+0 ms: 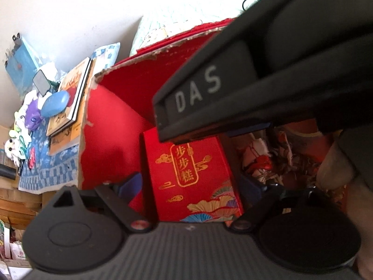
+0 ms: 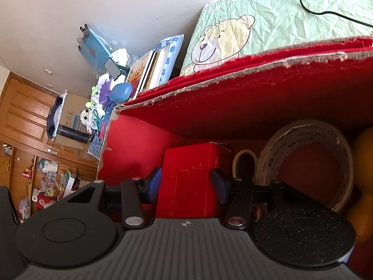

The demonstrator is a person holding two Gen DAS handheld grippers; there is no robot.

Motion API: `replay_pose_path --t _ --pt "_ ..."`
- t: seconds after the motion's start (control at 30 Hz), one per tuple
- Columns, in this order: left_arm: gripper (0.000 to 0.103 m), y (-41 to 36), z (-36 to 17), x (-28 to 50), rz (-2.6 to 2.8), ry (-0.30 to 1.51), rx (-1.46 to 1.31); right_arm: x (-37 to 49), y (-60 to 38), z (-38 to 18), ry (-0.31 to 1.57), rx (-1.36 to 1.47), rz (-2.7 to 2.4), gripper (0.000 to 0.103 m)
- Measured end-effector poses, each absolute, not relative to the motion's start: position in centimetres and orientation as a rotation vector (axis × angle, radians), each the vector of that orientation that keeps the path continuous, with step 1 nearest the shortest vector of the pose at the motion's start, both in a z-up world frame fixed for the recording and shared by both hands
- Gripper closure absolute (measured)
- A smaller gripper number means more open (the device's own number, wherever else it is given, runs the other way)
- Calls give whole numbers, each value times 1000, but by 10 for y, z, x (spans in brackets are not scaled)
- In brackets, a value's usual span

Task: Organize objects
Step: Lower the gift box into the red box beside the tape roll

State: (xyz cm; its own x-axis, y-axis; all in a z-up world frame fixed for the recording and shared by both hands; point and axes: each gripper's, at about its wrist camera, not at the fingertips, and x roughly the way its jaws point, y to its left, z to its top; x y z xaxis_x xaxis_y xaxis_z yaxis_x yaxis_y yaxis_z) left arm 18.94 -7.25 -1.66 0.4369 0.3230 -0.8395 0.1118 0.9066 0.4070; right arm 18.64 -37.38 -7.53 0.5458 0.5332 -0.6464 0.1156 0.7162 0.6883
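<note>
A red gift box (image 1: 191, 175) with gold characters stands upright inside a large torn red carton (image 1: 112, 121). My left gripper (image 1: 191, 185) is open, its blue pads (image 1: 131, 183) either side of the box's wide face with a small gap. The right gripper's black finger (image 1: 209, 93) comes down from the upper right onto the box top. In the right wrist view, my right gripper (image 2: 186, 183) is shut on the narrow sides of the same box (image 2: 186, 170), with both blue pads (image 2: 155, 182) pressed against it. The carton wall (image 2: 233, 107) rises behind.
Inside the carton, to the box's right, are a large tape roll (image 2: 303, 158), a smaller roll (image 2: 242, 163), a yellow object (image 2: 363, 163) and crumpled wrappers (image 1: 268, 158). Beyond the carton are stacked books (image 1: 70, 93), a blue oval case (image 1: 56, 103) and bear-print bedding (image 2: 256, 23) with a black cable (image 2: 326, 11).
</note>
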Motion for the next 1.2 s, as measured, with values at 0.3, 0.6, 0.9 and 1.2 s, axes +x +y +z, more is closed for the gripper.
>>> replay_pose_path --t 0.3,0.6,0.9,1.2 --pt "9 -65 -18 194 122 1106 439 187 -374 -76 977 751 265 51" --pt "9 -60 -22 198 120 1094 463 186 -379 -77 961 768 226 51" --pt "9 -53 -22 201 115 1086 459 187 -378 -77 963 755 203 51" --pt "9 -44 -23 207 118 1078 456 187 -378 -77 966 739 208 52"
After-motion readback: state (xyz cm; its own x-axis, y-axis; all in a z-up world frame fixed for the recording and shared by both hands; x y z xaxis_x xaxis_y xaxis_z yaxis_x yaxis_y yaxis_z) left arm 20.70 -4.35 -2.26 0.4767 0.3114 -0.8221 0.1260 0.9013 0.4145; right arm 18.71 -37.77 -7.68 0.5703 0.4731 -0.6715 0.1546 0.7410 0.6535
